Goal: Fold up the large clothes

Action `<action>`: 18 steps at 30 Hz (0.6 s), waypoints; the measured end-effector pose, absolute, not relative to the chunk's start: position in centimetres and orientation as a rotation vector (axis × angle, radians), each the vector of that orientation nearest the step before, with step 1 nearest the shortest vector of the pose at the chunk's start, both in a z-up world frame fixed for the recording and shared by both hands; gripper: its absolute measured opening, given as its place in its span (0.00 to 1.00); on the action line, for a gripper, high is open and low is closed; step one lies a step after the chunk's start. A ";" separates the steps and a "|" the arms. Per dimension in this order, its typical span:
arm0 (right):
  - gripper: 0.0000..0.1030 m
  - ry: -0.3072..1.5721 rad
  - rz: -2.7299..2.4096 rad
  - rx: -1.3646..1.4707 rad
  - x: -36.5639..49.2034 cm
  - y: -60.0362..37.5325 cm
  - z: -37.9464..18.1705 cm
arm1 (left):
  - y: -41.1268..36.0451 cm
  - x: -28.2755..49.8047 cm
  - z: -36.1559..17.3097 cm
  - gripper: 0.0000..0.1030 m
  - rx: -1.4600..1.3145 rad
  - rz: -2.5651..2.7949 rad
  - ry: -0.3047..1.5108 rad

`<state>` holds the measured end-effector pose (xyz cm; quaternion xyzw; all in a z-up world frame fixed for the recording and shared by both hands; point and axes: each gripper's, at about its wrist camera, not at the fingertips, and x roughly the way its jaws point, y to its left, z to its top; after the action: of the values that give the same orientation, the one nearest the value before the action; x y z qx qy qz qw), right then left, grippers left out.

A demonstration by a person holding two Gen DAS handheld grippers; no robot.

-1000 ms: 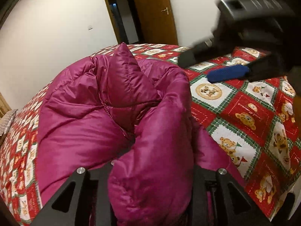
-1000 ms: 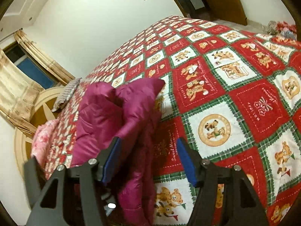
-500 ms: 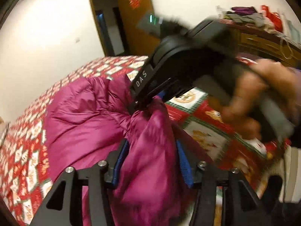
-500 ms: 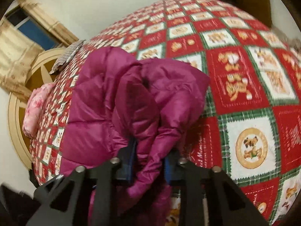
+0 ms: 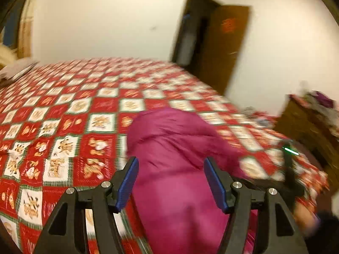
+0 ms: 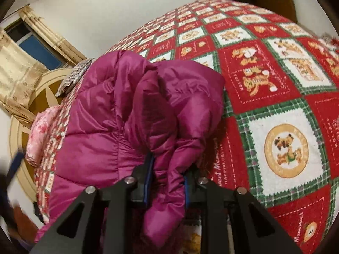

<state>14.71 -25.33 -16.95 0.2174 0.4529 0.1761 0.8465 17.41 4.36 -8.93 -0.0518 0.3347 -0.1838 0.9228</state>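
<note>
A magenta puffer jacket (image 6: pixel 118 127) lies bunched on the bed. My right gripper (image 6: pixel 167 182) is shut on a thick fold of it near the bed's front edge, the blue pads pressing in from both sides. In the left wrist view the jacket (image 5: pixel 175 148) runs beneath and between the fingers of my left gripper (image 5: pixel 171 165). Its jaws are opening, and the blue pads (image 5: pixel 127 184) stand clear of the fabric. The picture there is blurred by motion. The right gripper's black body (image 5: pixel 290 169) and the hand holding it show at the lower right.
A red, white and green teddy-bear quilt (image 6: pixel 275 84) covers the whole bed. A striped pillow (image 6: pixel 74 76) and pink fabric (image 6: pixel 40 135) lie by the round headboard (image 6: pixel 21 139). Curtains (image 6: pixel 19 72) hang behind. A brown door (image 5: pixel 220 48) and a cluttered dresser (image 5: pixel 307 122) stand past the bed.
My left gripper let go of the jacket fold, opened, and swung up and away. My right gripper came in over the jacket and closed on the fold.
</note>
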 end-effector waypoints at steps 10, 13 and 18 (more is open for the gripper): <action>0.35 0.893 0.257 0.326 12.9 -26.9 -10.3 | -0.8 18.8 -15.3 0.65 -0.060 -0.291 0.781; 0.36 0.821 0.296 0.402 14.7 -27.2 -6.4 | -1.3 19.1 -15.5 0.65 -0.056 -0.270 0.786; 0.35 0.831 0.310 0.637 20.5 -27.1 -7.9 | -1.9 18.9 -15.3 0.66 -0.013 -0.243 0.777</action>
<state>20.51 -27.05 -7.92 0.3031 0.3950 0.1473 0.8546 18.90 -1.88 -15.30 -0.0064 0.3777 -0.1182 0.9183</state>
